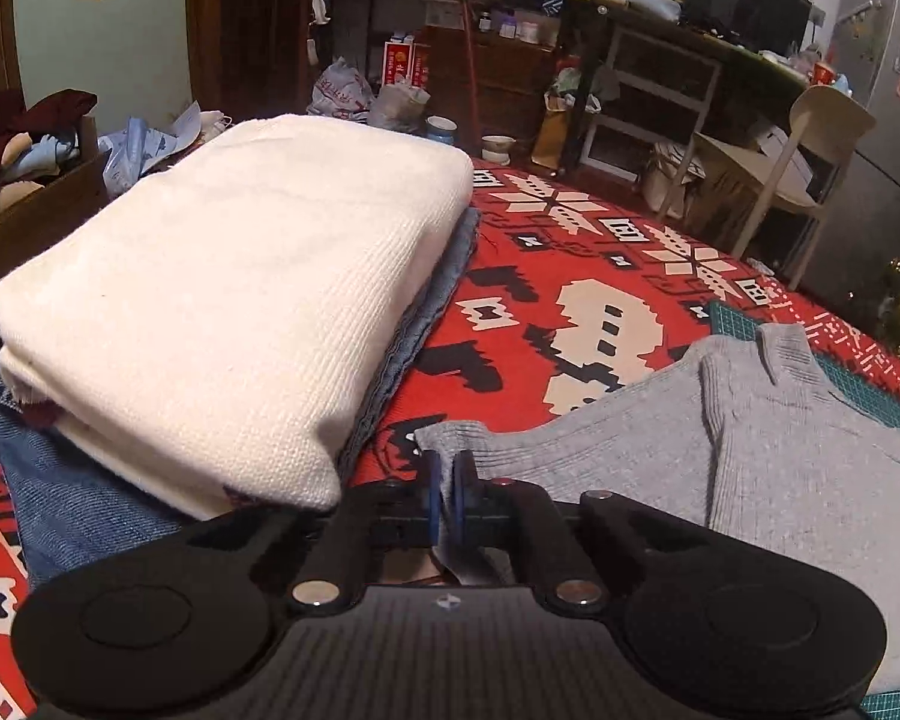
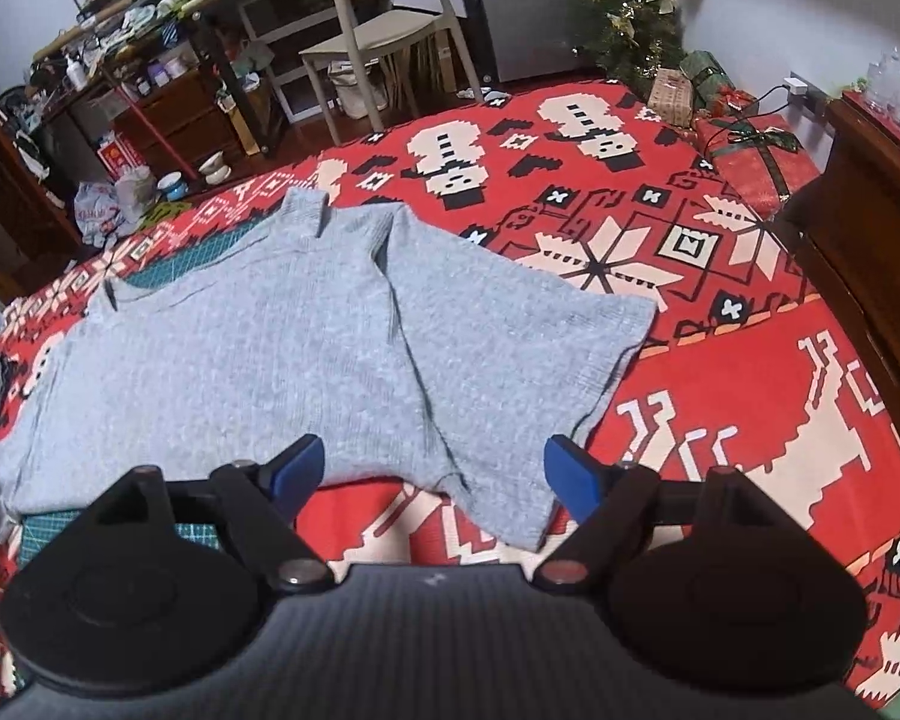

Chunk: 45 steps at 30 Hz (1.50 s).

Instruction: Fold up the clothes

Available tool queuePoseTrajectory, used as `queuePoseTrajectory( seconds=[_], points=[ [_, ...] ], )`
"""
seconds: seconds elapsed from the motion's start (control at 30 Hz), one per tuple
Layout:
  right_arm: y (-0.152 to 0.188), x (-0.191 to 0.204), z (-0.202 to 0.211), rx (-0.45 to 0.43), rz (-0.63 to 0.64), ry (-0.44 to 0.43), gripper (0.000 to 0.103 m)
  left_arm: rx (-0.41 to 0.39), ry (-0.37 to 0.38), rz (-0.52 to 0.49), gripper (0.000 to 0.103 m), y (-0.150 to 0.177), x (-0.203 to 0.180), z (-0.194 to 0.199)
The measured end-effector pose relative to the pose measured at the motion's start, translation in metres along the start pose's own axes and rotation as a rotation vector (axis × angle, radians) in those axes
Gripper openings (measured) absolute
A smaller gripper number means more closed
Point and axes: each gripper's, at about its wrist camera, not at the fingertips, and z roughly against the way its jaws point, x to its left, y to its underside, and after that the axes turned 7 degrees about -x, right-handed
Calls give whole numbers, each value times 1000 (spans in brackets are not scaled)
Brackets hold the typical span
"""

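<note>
A grey knit sweater (image 2: 282,360) lies spread on the red patterned blanket (image 2: 720,420), collar at the far end. In the left wrist view the same sweater (image 1: 780,456) fills the right side. My left gripper (image 1: 447,495) is shut on the sweater's near left edge, with grey fabric pinched between the blue pads. My right gripper (image 2: 435,471) is open just above the sweater's near right corner, its blue fingertips (image 2: 297,468) wide apart with nothing between them.
A folded stack, a white knit (image 1: 228,300) on top of blue denim (image 1: 78,492), sits left of the sweater. A green cutting mat (image 1: 858,384) shows under the sweater. A chair (image 2: 378,30), shelves, wrapped gifts (image 2: 756,156) and a wooden cabinet (image 2: 870,210) ring the blanket.
</note>
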Motion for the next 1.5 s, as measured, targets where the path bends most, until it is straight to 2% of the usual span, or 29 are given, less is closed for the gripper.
queuePoseTrajectory(
  seconds=[0.17, 0.37, 0.47, 0.57, 0.7, 0.87, 1.0, 1.2, 1.33, 1.4, 1.43, 1.47, 1.5],
  points=[
    [0, -2, -1, 4, 0, 4, 84, -70, -50, -16, 2, -3, 4, 14],
    [0, -4, -2, 10, -8, 7, 84, -48, -85, -87, 3, 5, -4, -1],
    [0, -4, -1, 8, -10, 3, 85, -34, -64, -51, 6, 3, 2, -1],
    [0, -6, -1, 8, -20, -2, 86, 5, -2, 49, 8, 1, 16, 4],
    [0, -6, -1, 10, -24, -7, 87, 18, 53, 133, 20, 0, 27, 21],
    [0, -6, 2, 8, -30, -15, 88, 17, 119, 204, 23, 0, 35, 45],
    [0, -6, 2, 14, -34, -15, 88, 100, 189, 230, 23, 15, 28, 50],
    [0, -5, -1, 20, -28, -14, 88, 176, 212, 147, 23, 26, 5, 40],
    [0, -5, -2, 27, -32, -16, 88, 183, 184, 44, 22, 31, -7, 42],
    [0, -4, -3, 30, -30, -23, 88, 181, 161, -11, 13, 34, -14, 44],
    [0, -3, -3, 30, -26, -26, 88, 181, 158, -28, 11, 35, -16, 45],
    [0, -2, -3, 30, -20, -26, 88, 181, 155, -45, 5, 36, -19, 45],
    [0, -2, -3, 30, -14, -26, 88, 181, 153, -53, 4, 38, -21, 46]
  ],
)
